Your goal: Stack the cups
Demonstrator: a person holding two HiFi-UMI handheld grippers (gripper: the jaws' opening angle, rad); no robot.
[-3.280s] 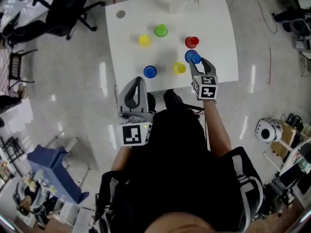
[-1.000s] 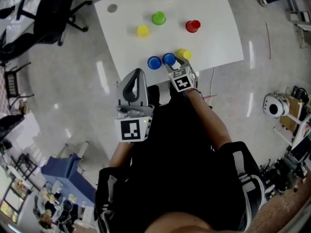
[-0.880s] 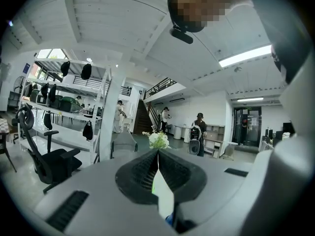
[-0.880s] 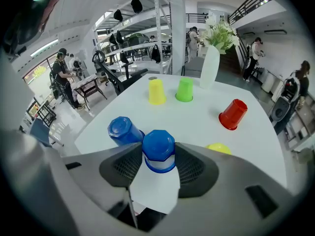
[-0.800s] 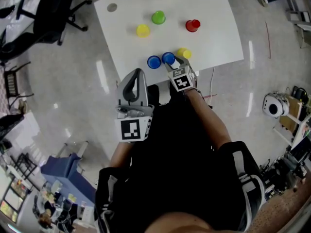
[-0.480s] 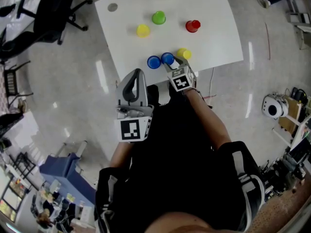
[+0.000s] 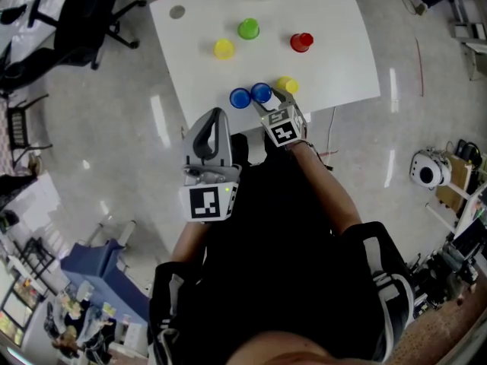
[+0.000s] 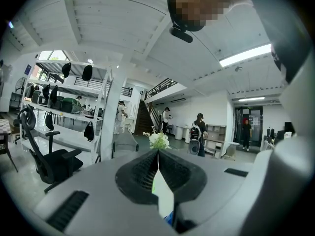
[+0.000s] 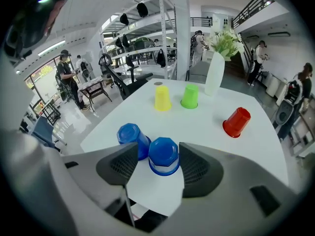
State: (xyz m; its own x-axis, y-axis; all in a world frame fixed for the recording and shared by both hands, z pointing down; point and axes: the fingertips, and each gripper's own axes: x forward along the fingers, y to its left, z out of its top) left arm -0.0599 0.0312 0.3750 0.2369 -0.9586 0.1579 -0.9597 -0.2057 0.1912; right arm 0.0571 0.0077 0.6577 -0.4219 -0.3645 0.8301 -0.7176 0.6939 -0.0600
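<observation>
No stack exists yet. The blue cup (image 9: 164, 156) stands mouth-down on the bench (image 9: 197, 122) between the jaws of the right claw (image 9: 159, 149), which have just been opening and now stand released, clear of it. A second blue cup (image 9: 130, 134) sits beside it, just left of the claw, not nested. Beyond the claw a yellow cup (image 9: 162, 98), a green cup (image 9: 190, 96) and a red cup (image 9: 236, 122) stand apart, with another yellow cup (image 7: 287, 85) just right of it. They appear inverted, so no contents show, and the left claw (image 8: 158, 154) is clenched on nothing, back from the bench.
</observation>
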